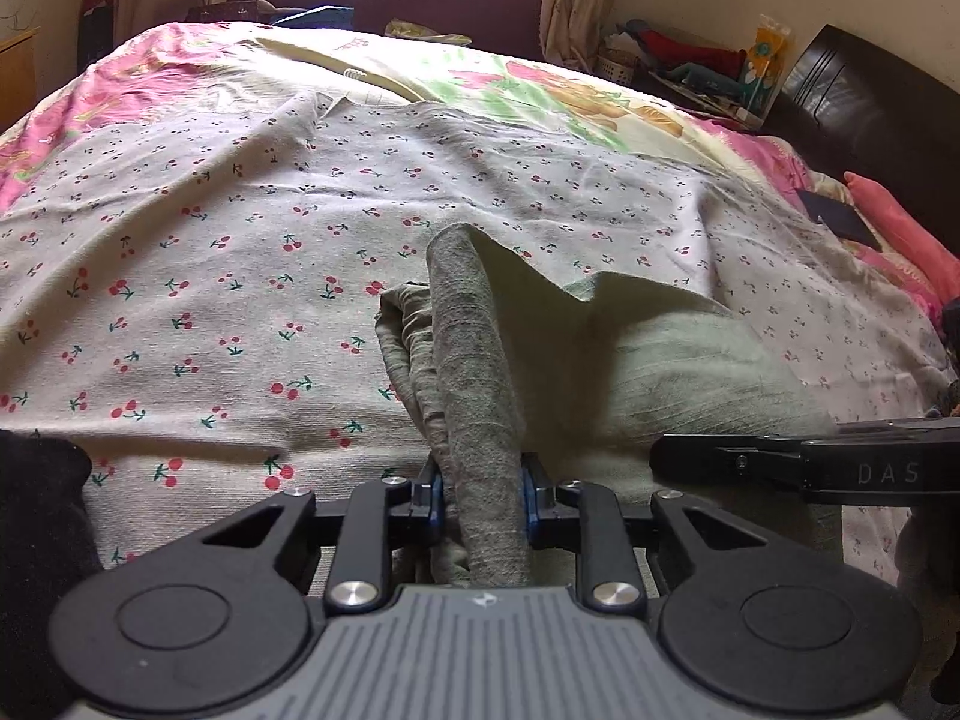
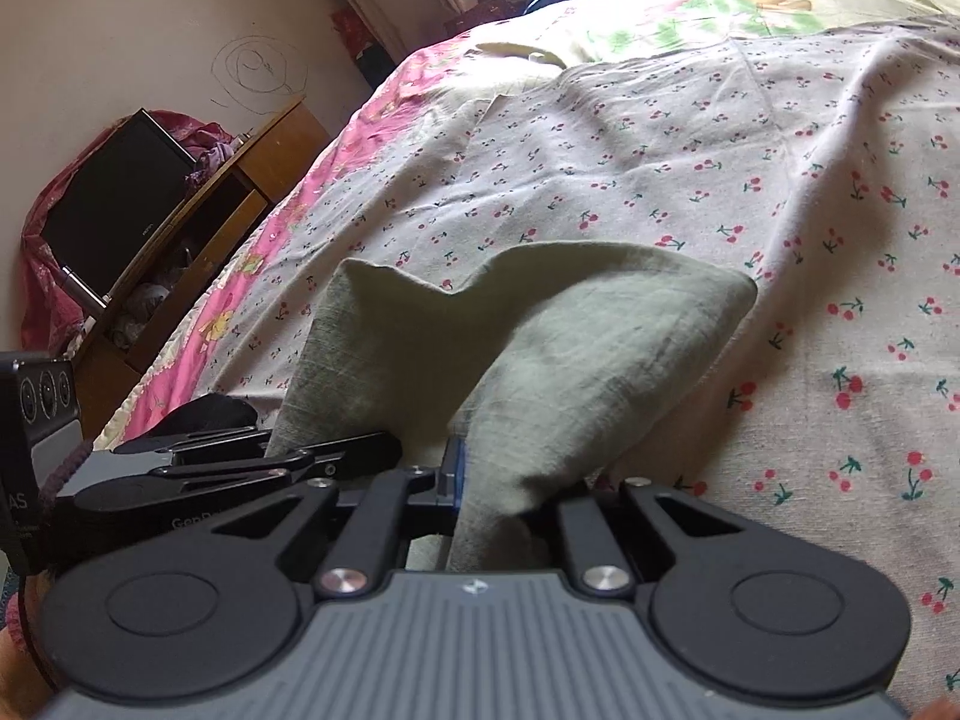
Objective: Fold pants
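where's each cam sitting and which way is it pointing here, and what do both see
Left wrist: sits on the left gripper, looking forward along its fingers across the bed toward the curtains; its own linkage fills the bottom, and the right gripper juts in at the right edge.
Right wrist: sits on the right gripper, tilted, looking across the bed toward a wooden cabinet; the left gripper shows at left.
Shared: the grey-green pants, each gripper clamped on them, and the cherry-print sheet.
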The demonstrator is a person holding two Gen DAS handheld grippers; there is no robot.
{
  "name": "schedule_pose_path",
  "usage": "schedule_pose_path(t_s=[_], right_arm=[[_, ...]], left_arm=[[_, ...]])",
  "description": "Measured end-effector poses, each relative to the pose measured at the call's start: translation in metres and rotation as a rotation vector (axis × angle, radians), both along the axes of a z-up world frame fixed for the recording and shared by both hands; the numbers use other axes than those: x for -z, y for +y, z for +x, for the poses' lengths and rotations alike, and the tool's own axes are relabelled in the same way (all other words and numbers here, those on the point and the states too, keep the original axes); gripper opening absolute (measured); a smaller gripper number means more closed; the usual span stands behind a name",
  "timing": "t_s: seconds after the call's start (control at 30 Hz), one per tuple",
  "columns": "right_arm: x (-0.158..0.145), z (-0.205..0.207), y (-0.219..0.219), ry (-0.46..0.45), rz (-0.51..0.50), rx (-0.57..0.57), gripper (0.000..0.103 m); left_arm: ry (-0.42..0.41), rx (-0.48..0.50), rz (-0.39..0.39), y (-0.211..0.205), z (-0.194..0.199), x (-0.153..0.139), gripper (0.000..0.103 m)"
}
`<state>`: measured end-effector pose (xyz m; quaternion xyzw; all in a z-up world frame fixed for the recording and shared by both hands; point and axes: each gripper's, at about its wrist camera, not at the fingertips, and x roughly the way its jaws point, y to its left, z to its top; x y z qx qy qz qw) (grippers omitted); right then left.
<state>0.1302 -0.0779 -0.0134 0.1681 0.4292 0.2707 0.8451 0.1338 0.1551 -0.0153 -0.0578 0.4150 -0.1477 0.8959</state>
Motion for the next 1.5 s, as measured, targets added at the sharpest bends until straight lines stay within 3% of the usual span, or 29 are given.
schedule_pose_path(t_s=[0.33, 0.47, 0.53, 0.67, 0.87, 1.07, 1.2, 1.3, 1.37, 1.43, 1.5], right_arm=[[-0.002, 0.003, 0.009, 0.002, -0.014, -0.003, 0.009], [0.003, 0.006, 0.012, 0.016, -0.037, -0.005, 0.01], [0.006, 0.008, 0.013, 0.019, -0.053, -0.007, 0.011], [0.013, 0.011, 0.009, 0.036, -0.044, 0.001, 0.02], [0.037, 0.015, -0.022, 0.121, 0.115, -0.008, 0.031], [0.053, 0.018, -0.04, 0.155, 0.26, -0.021, 0.031], [0.063, 0.023, -0.023, 0.184, 0.317, -0.02, 0.029], [0.062, 0.027, -0.013, 0.209, 0.29, 0.01, 0.013], [0.056, 0.027, -0.019, 0.235, 0.334, 0.036, 0.01], [0.042, 0.022, -0.024, 0.222, 0.361, 0.035, 0.009], [0.025, 0.015, -0.029, 0.195, 0.357, 0.027, 0.009]], left_arm=[[0.007, -0.002, -0.022, 0.014, 0.0, 0.002, 0.038], [0.028, -0.003, -0.025, 0.021, 0.004, 0.01, 0.051], [0.04, 0.006, -0.042, 0.025, 0.005, 0.014, 0.053], [0.056, 0.035, -0.057, 0.033, 0.004, 0.015, 0.061], [0.08, 0.147, -0.072, 0.044, 0.0, 0.019, 0.072], [0.108, 0.139, -0.143, 0.053, 0.006, 0.024, 0.073], [0.048, 0.157, -0.112, 0.025, 0.009, 0.025, 0.069], [0.018, 0.155, -0.096, 0.015, 0.004, 0.025, 0.058], [0.023, 0.128, -0.171, 0.022, 0.001, 0.02, 0.038], [0.023, 0.125, -0.251, 0.028, -0.003, 0.011, 0.036], [-0.011, 0.149, -0.261, 0.021, -0.008, 0.002, 0.036]])
